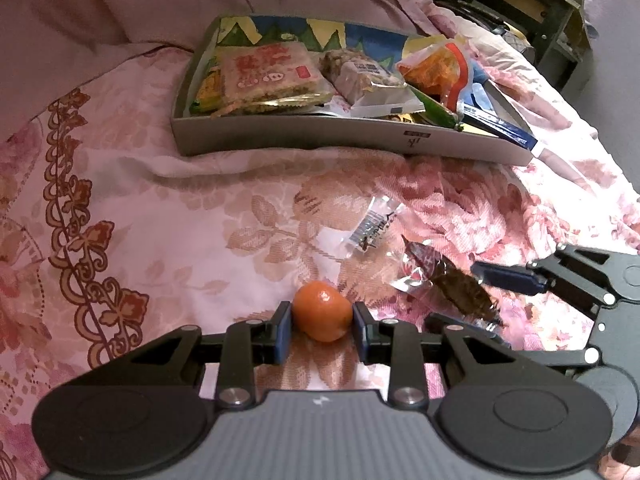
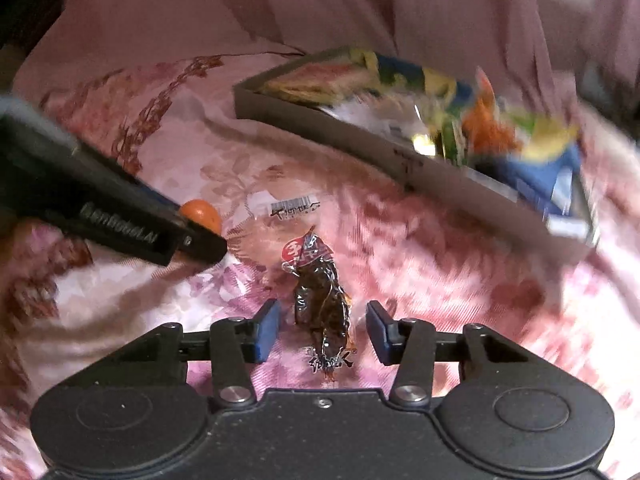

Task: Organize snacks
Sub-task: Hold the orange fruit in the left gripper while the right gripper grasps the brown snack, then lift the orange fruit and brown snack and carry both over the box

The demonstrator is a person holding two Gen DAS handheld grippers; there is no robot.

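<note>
**Two tools down on the bedspread, one loaded, one not**

Your left tool is clamped on a small orange fruit, both blue pads pressed against its sides, with the fruit low over the pink floral bedspread. Your right tool straddles a dark snack in clear wrap; its pads stand clear of the wrapper on either side, so nothing is gripped there. The packet lies flat on the bedspread, red-labelled end pointing away from you. A small clear sachet with a barcode lies just beyond it, apart from both tools. The grey tray sits further back on the bed, already crowded with packets, among them a square rice cracker pack at its left end. The right wrist view is motion-blurred around the tray.
</note>
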